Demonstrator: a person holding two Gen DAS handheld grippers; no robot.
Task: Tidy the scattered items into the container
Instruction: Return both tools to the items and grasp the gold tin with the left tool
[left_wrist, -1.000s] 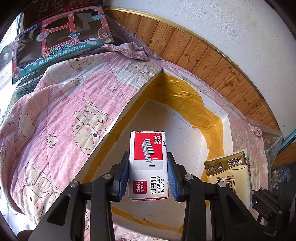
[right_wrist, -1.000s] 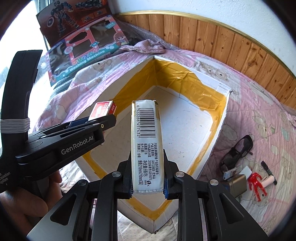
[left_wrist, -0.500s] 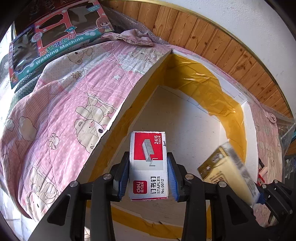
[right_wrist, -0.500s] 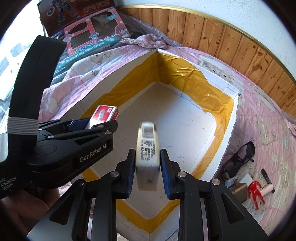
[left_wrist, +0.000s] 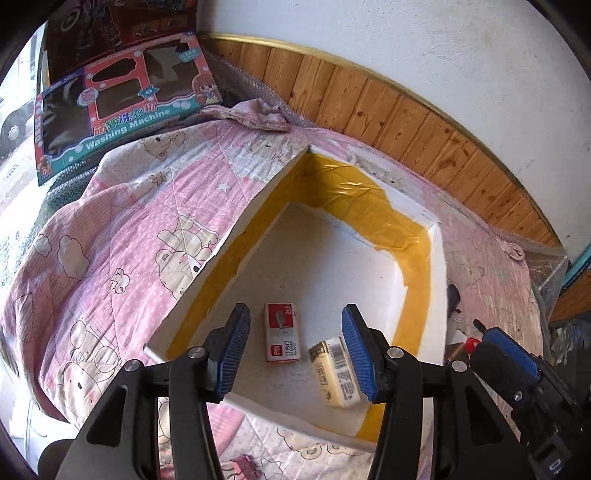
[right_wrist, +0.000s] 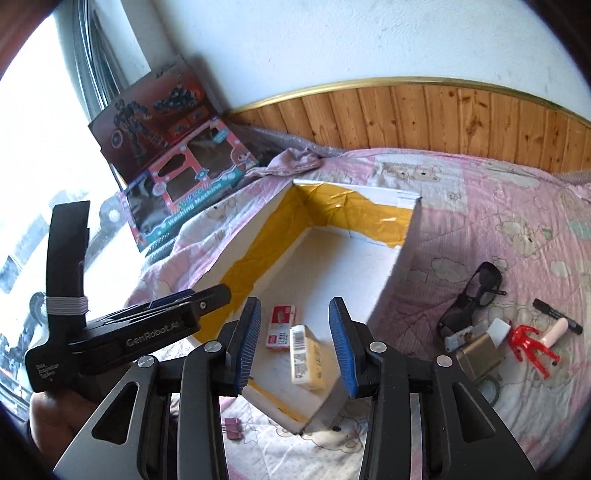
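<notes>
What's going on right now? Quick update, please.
Left gripper open, right gripper open. Staple box and tissue pack lie in container. Sunglasses and red figure lie outside.

A bedroom corner lit by strong daylight

A white plastered wall (right_wrist: 332, 44) is seen above reddish-brown vertical wood panelling (right_wrist: 443, 118), which is capped by a thin gold trim strip (right_wrist: 369, 82). A pink quilted bedspread printed with cartoon bears (left_wrist: 110, 258) is spread below it. An overexposed bright window (right_wrist: 33, 147) is seen at the left, with pale grey curtain folds (right_wrist: 92, 55) beside it.
</notes>
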